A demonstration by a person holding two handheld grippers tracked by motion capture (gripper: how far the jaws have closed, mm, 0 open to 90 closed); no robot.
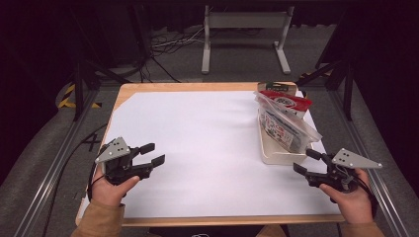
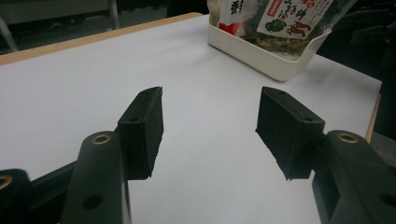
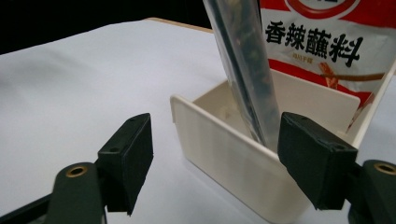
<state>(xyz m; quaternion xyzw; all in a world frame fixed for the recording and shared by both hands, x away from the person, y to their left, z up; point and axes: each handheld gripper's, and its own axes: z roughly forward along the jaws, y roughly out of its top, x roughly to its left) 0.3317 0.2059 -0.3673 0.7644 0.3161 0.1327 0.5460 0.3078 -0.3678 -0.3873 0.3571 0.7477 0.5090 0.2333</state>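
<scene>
In the high view a white sheet (image 1: pixel 197 148) covers most of the wooden desk (image 1: pixel 148 88). At the right of the frame, on that sheet, stands a cream plastic tray (image 1: pixel 271 154), long and narrow, running from the upper right toward the lower right. Several snack and seasoning packets (image 1: pixel 281 118) stand upright in it, leaning together; the rearmost is a red-and-white seasoning packet (image 1: pixel 286 100) with printed Chinese characters.

The right hand-held gripper (image 1: pixel 307 162) sits in the lower right of the frame, just beside the tray's near end, its jaws spread apart and nothing between them. In the right gripper view the tray's near corner (image 3: pixel 224 154) fills the gap ahead of the jaws, with a clear packet of dark contents (image 3: pixel 247 79) rising from it close to the right-hand jaw; whether that jaw touches the tray cannot be told.

The left hand-held gripper (image 1: pixel 152 154) is in the lower left of the high view, well apart from the tray, over the bare sheet. Its jaws are released and parted, holding nothing. In the left gripper view the tray (image 2: pixel 261 53) shows in the upper right, beyond the jaws.
</scene>
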